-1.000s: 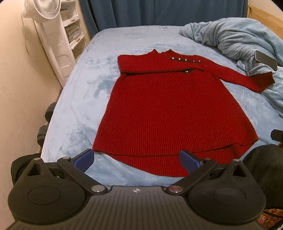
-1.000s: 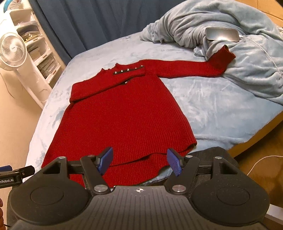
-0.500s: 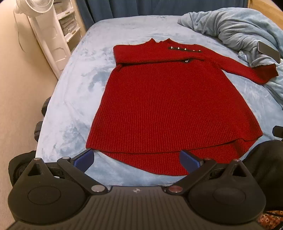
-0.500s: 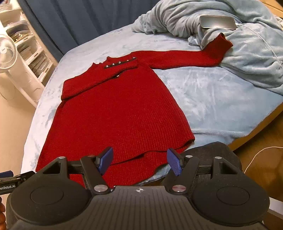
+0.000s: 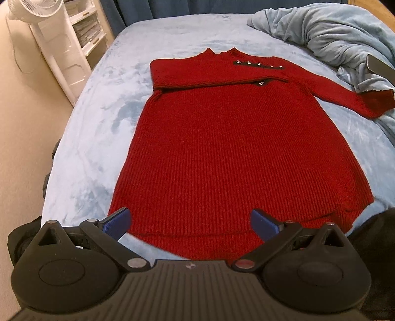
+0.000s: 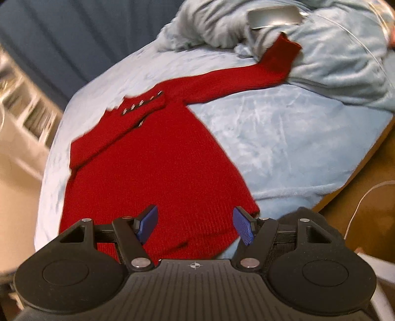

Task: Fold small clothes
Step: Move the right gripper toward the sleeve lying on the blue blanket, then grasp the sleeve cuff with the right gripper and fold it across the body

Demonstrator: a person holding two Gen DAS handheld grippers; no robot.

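My right wrist view motion-blurred: shelving (image 6: 22, 108) at left edge smeared, contents unreadable. Sweater (image 6: 153, 172) buttons streaked. Sweater hem partly hidden behind my right gripper (image 6: 195, 226); same under left gripper (image 5: 190, 223). Phone (image 5: 380, 68) cut by right edge in left view. Fan (image 5: 34, 10) cropped at top. Dark object (image 5: 375, 237) lower right unidentifiable.

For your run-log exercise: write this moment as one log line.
left claw: open, above hem | right claw: open, above hem | red sweater: flat on bed, one sleeve folded across chest, other extended
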